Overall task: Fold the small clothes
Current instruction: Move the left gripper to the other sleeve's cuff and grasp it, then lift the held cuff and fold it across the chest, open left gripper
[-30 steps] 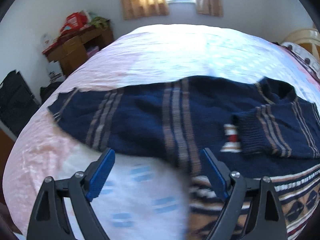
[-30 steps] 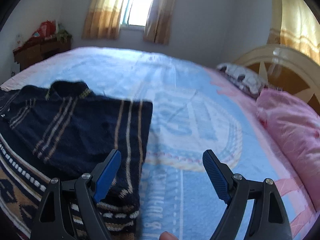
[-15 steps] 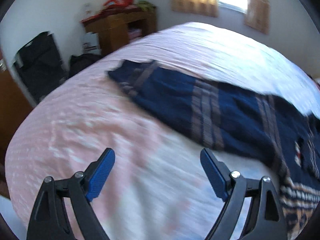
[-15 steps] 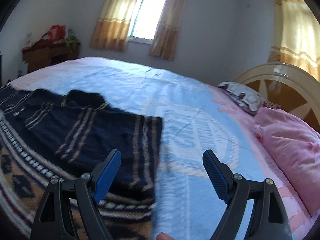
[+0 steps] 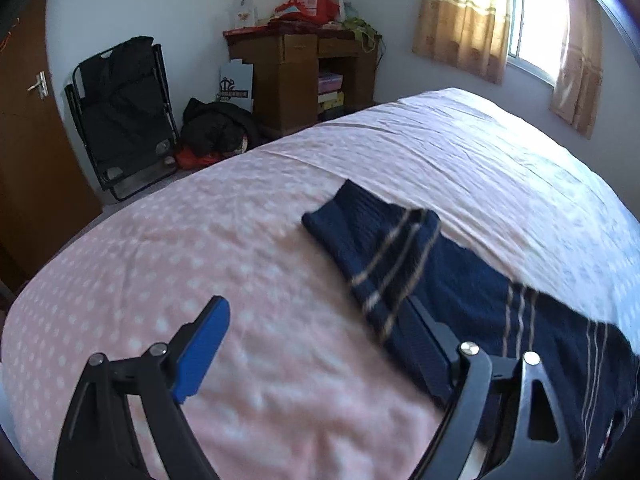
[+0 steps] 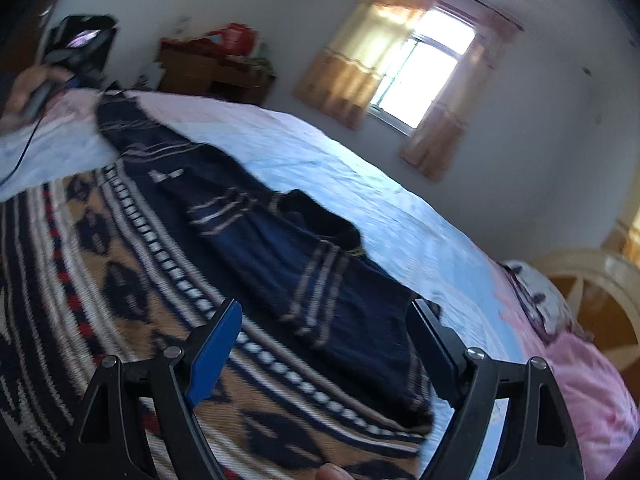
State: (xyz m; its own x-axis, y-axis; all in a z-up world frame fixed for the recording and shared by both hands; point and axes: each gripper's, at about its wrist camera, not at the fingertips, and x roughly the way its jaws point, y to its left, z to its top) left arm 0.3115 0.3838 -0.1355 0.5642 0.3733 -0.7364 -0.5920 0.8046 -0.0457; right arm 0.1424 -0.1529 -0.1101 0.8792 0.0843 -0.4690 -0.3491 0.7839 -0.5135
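left wrist: navy sweater (image 5: 460, 280) sleeve on pink bed (image 5: 200, 240), both grippers (image 5: 316, 344) (image 6: 324, 344) wide open, prob. empty

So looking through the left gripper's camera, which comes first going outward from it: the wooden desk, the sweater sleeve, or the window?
1. Sleeve, on the bed just beyond the left gripper, right of centre.
2. Desk, against the far wall, centre.
3. Window, top right corner.
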